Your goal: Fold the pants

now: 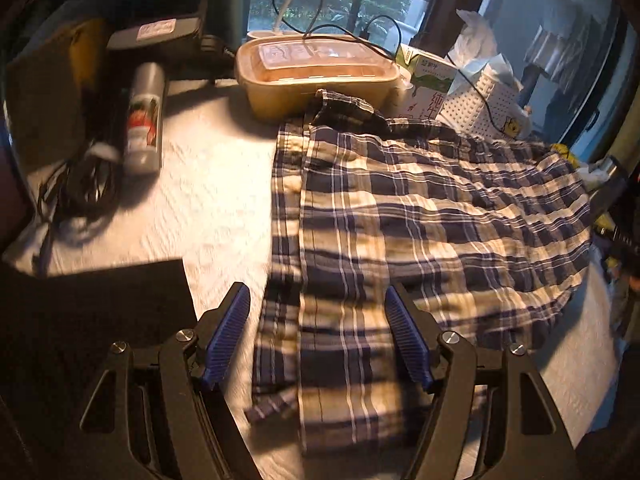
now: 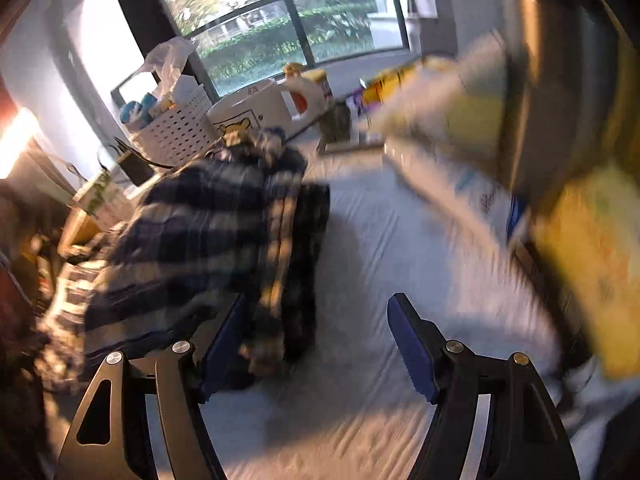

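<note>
Item one, nearest the lens in the left wrist view: left claw (image 1: 318,334), black arms with ribbed blue pads, lower centre of frame. Jaws stand wide apart, straddling a strip of cloth that lies flat beneath them; the pads grip nothing.

Item two: blue, white and cream plaid cotton pants (image 1: 400,216), spread over the white textured worktop (image 1: 208,200), filling centre and right of that frame. One layer already lies doubled over another, with a lengthwise edge running down left of centre.

Item three: right claw (image 2: 318,342), same make, lower centre of the right wrist view. Jaws likewise wide apart. Its left-hand pad is just beside, perhaps brushing, a bunched end of the same plaid cloth; blur prevents telling which. Nothing is clamped.

Item four, background: tan lidded plastic food box (image 1: 316,76), upper centre; grey spray can (image 1: 144,116), upper left; white perforated basket (image 2: 176,132), upper left of the right view.

Step in hand, as judged: between folds, both claws empty after a lengthwise fold. Next move likely calls for each claw to close on one end of the garment and carry it across to halve the length.
</note>
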Available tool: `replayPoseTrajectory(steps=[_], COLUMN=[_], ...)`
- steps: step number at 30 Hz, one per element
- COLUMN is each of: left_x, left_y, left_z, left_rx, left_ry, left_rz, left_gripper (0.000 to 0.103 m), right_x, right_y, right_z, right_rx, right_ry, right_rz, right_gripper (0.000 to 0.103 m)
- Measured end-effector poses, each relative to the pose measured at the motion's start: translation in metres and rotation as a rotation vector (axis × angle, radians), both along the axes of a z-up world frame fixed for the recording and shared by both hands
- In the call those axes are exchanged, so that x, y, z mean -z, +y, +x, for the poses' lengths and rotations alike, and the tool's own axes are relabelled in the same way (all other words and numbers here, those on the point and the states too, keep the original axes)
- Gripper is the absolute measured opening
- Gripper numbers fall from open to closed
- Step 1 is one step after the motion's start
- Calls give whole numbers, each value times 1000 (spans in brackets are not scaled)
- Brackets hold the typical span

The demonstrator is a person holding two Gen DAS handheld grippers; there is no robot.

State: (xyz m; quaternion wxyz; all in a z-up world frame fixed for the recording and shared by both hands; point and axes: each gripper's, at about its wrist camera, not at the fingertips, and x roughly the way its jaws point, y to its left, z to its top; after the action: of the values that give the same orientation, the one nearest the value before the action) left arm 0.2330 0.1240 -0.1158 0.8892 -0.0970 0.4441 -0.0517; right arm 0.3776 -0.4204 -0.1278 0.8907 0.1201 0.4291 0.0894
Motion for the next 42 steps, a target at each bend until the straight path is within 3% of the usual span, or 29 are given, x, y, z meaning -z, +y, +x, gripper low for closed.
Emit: replayPoseTrajectory(steps=[4, 6, 7, 10, 11, 12, 13, 15, 19, 22, 28, 31, 33, 36, 37, 39, 40, 41, 42], left_x=[0, 4, 7, 7, 7, 7, 7, 4, -5, -12, -9, 4, 4, -8, -12, -20, -24, -29, -34], left_y=[-6, -10, -12, -13, -12, -12, -11, -11, -9, -11, -17, -12, -3, 12, 17, 29, 33, 35, 33], left_z=[-9, -12, -13, -19, -21, -23, -24, -30, -47, -59, -81, -81, -78, -72, -68, -60, -56, -50, -45], left_rx=[15, 29, 34, 22, 16, 9, 7, 1, -8, 9, 60, 54, 33, 8, -7, -37, -40, -39, -30], left_ry=[-19, -15, -6, -14, -14, -12, -10, -11, -25, -26, 9, 72, 94, 88, 79, 55, 39, 20, -9], left_rz=[-9, 10, 12, 3, -8, -16, -18, -22, -46, -71, -77, -78, -80, -63, -48, -25, -25, -23, -20], left_gripper=[68, 51, 30, 10, 8, 7, 6, 5, 3, 3, 3, 3, 9, 9, 10, 10, 10, 10, 10], right_x=[11, 11, 12, 16, 15, 16, 18, 18, -5, -19, -42, -30, -12, -4, -5, -9, -14, -20, -30], right_y=[2, 10, 14, 32, 39, 46, 50, 59, 80, 77, 55, 45, 44, 38, 37, 33, 29, 25, 20], right_z=[-12, -14, -13, -8, -5, -3, -2, -1, -24, -44, -82, -93, -91, -95, -96, -99, -99, -101, -104], right_rx=[-6, -11, -20, -27, -34, -55, -62, -63, -87, -97, -70, -82, -74, -69, -72, -56, -36, -18, -1], right_ry=[32, 17, 18, 12, 1, 1, 8, -1, -105, -127, -134, -93, -37, -26, -36, -58, -66, -77, -107], right_rz=[116, 123, 145, 176, 149, 152, 161, 113, -153, -234, -281, -277, -288, -266, -261, -277, -295, -303, -298], right_gripper=[74, 75, 74, 74, 66, 49, 22, 22, 15, 14, 14, 14, 15, 17, 24, 46, 70, 80, 80])
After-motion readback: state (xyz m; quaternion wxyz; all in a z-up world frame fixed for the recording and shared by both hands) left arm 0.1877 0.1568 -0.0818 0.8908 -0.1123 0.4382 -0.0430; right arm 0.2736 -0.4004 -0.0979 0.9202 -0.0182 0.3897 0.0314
